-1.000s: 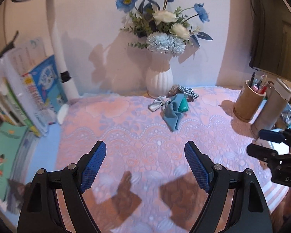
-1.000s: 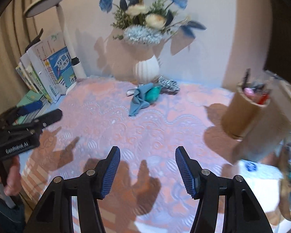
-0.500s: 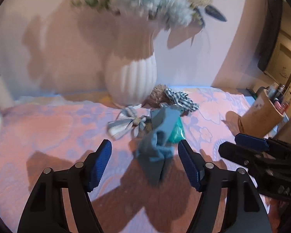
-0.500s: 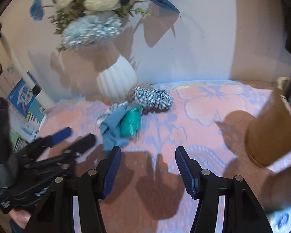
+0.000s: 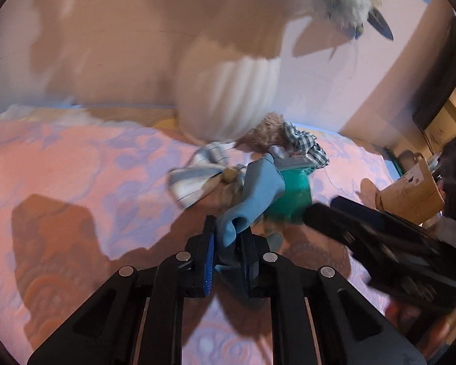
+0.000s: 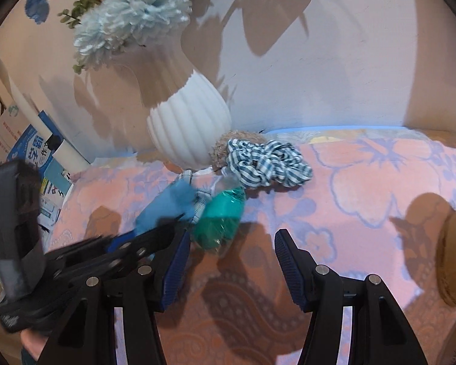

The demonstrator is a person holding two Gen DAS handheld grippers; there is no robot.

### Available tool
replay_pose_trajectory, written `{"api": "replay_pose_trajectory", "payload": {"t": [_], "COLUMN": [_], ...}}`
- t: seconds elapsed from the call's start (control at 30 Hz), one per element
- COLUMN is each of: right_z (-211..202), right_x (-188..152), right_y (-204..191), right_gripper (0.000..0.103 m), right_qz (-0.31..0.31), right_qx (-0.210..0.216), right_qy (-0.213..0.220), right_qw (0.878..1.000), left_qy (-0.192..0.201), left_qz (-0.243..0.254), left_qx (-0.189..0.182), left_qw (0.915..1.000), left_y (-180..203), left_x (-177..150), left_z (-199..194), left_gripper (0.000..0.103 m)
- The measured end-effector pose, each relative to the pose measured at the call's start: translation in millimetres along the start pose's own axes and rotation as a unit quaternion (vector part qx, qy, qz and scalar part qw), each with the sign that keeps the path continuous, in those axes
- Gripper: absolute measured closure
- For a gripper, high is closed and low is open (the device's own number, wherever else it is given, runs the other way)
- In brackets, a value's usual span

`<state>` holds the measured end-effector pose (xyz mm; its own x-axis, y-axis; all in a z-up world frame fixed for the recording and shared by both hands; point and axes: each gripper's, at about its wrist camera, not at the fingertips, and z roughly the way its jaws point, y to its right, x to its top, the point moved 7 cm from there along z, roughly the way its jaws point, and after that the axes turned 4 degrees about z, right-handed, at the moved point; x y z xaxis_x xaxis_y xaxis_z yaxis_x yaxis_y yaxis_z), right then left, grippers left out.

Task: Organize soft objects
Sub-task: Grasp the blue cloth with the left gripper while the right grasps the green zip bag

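Observation:
A small heap of soft things lies on the pink tablecloth [image 6: 364,182] in front of a white vase [image 6: 188,127]. It holds a blue cloth [image 5: 255,194], a teal bundle [image 5: 291,197], a grey striped bow [image 5: 197,176], a checked scrunchie [image 6: 267,164] and a beige fuzzy piece [image 5: 267,130]. My left gripper [image 5: 226,234] is shut on the near end of the blue cloth, which rises out from between its pads. My right gripper [image 6: 231,240] stands open just short of the teal bundle [image 6: 222,219], with nothing between its fingers.
The ribbed vase [image 5: 228,97] with blue and white flowers stands right behind the heap. A brown pen holder [image 5: 410,194] is at the right, and another brown cylinder [image 6: 453,249] sits close to my right gripper. Books [image 6: 36,152] lean at the far left.
Both grippers moved forward and down to the heap. The left one closed on the blue cloth. The right one kept the same opening.

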<state>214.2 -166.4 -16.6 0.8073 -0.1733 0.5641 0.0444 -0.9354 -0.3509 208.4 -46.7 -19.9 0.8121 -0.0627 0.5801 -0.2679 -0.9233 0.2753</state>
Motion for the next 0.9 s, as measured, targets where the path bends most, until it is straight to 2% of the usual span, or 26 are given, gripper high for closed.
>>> {"api": "replay_pose_trajectory", "payload": {"t": [0.17,0.2,0.23,0.27,0.37,0.47,0.6,0.7,0.77,0.83,0.9], "right_z": [23,28,34,37,20,-9,-57,-86,-100,-106,-109], "right_x": [12,13,11,8,1,-14,-52,-95,-132,-159,-175], "right_y": [-7,-8,-10,-11,-10,-13,-18,-18,-17,-14,-10], "right_gripper": [0.046,0.048,0.065,0.070,0.071,0.071,0.071,0.071,0.071,0.071,0.071], "right_qz": [-0.001,0.000,0.002,0.004,0.001,0.007,0.003,0.001,-0.012,-0.025,-0.054], "right_qx": [-0.003,-0.004,0.001,0.008,0.003,0.025,0.031,0.046,0.050,0.040,0.003], "right_qy": [0.003,0.001,-0.007,-0.019,-0.001,0.002,-0.008,-0.048,-0.089,-0.113,-0.111], "right_qw": [1.000,1.000,1.000,1.000,1.000,1.000,0.999,0.998,0.995,0.992,0.992], "left_qy": [0.013,0.020,0.021,0.022,0.029,0.038,0.038,0.018,-0.008,-0.023,-0.023], "left_qz": [0.000,0.001,0.000,0.002,0.010,0.018,0.018,0.013,0.013,0.024,0.033], "left_qx": [0.033,0.038,0.038,0.039,0.052,0.064,0.068,0.048,0.028,0.039,0.052], "left_qw": [0.9994,0.9991,0.9991,0.9990,0.9982,0.9971,0.9968,0.9986,0.9995,0.9987,0.9978], "left_y": [-5,-3,-2,0,7,18,34,43,50,54,59], "left_x": [-20,-25,-28,-33,-50,-64,-95,-120,-138,-154,-163], "left_z": [-37,-45,-49,-55,-73,-92,-118,-129,-129,-124,-119], "left_gripper": [0.092,0.092,0.092,0.092,0.092,0.092,0.092,0.092,0.092,0.092,0.091]}}
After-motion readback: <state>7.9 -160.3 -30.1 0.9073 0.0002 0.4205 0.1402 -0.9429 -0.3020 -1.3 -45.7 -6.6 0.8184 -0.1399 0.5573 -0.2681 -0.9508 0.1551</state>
